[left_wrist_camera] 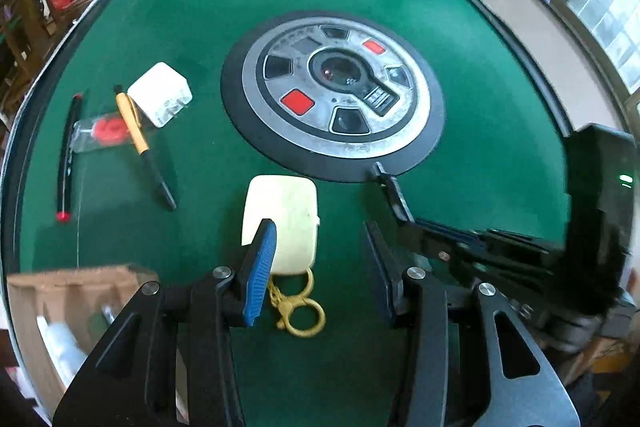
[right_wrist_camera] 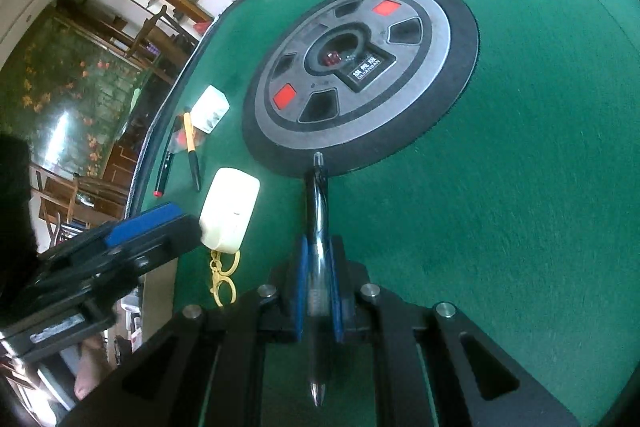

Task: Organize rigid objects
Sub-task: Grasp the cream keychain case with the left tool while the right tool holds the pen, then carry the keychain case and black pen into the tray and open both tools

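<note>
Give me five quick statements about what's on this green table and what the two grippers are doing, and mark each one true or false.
1. The right gripper is shut on a clear pen. True.
2. The left gripper holds the cream case. False: its jaws stand open, the case lies on the green table between and ahead of them.
3. A gold key ring is attached to the cream case. True.
4. The orange pen lies on the round centre console. False: it lies on the felt to the console's left, beside a white box.
5. A cardboard box shows at the lower left of the left wrist view. True.
</note>
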A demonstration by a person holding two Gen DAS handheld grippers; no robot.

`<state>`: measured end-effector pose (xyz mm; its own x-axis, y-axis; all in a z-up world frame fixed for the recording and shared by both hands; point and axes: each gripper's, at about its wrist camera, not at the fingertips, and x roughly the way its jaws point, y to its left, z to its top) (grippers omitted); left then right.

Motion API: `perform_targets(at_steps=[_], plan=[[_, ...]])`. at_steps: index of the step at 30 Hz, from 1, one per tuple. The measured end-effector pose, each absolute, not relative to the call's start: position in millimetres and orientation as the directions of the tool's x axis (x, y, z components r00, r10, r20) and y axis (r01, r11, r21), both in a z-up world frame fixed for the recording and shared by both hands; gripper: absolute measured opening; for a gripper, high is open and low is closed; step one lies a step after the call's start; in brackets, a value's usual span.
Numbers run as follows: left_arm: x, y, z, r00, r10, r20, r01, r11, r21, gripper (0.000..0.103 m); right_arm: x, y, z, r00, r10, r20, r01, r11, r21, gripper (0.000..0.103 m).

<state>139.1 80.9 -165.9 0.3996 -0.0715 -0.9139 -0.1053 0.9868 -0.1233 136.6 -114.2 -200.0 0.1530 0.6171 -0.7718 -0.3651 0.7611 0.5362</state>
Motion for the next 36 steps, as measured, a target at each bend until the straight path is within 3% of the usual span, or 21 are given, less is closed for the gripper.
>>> perform_targets(at_steps=[4,7,14,15,16,20,29,36], plan=[[152,84,-182,0.356,-0.051,-0.933,-0.108,0.990,-0.095,0.046,137,-116,-200,0.152,0.612,-0.776,-0.362,0.765,0.533,0.009],[157,85,-185,0.368,0.015,-0.930,-0.127,0.991,-0.035,0.057,138,-117,-200,0.149,0.613,-0.776,-0.357,0.765,0.536,0.009],[162,90,-199,0.301,-0.027,-0.953,-0.157,0.985,-0.077,0.057,140,-115,-201,0.150,0.613,-0.776,-0.356,0.765,0.536,0.009],[162,90,-201,0.292,-0.025,-0.956,-0.170,0.983,-0.077,0.056,140,-115,-201,0.150,0.613,-0.776,-0.356,0.765,0.536,0.009],[161,91,-200,0.296,-0.006,-0.955,-0.175,0.983,-0.060,0.047,140,-115,-201,0.150,0.611,-0.777,-0.357,0.766,0.534,0.009],[154,92,-200,0.279,0.017,-0.960,-0.203,0.978,-0.041,0.047,140,-114,-200,0.151,0.610,-0.778,-0.361,0.767,0.531,0.009],[81,82,-152,0.376,-0.041,-0.926,-0.279,0.948,-0.155,0.046,134,-106,-197,0.163,0.597,-0.786,-0.399,0.768,0.500,0.009],[26,66,-140,0.461,-0.002,-0.887,-0.341,0.923,-0.179,0.046,124,-99,-190,0.153,0.652,-0.743,-0.468,0.710,0.526,0.009]])
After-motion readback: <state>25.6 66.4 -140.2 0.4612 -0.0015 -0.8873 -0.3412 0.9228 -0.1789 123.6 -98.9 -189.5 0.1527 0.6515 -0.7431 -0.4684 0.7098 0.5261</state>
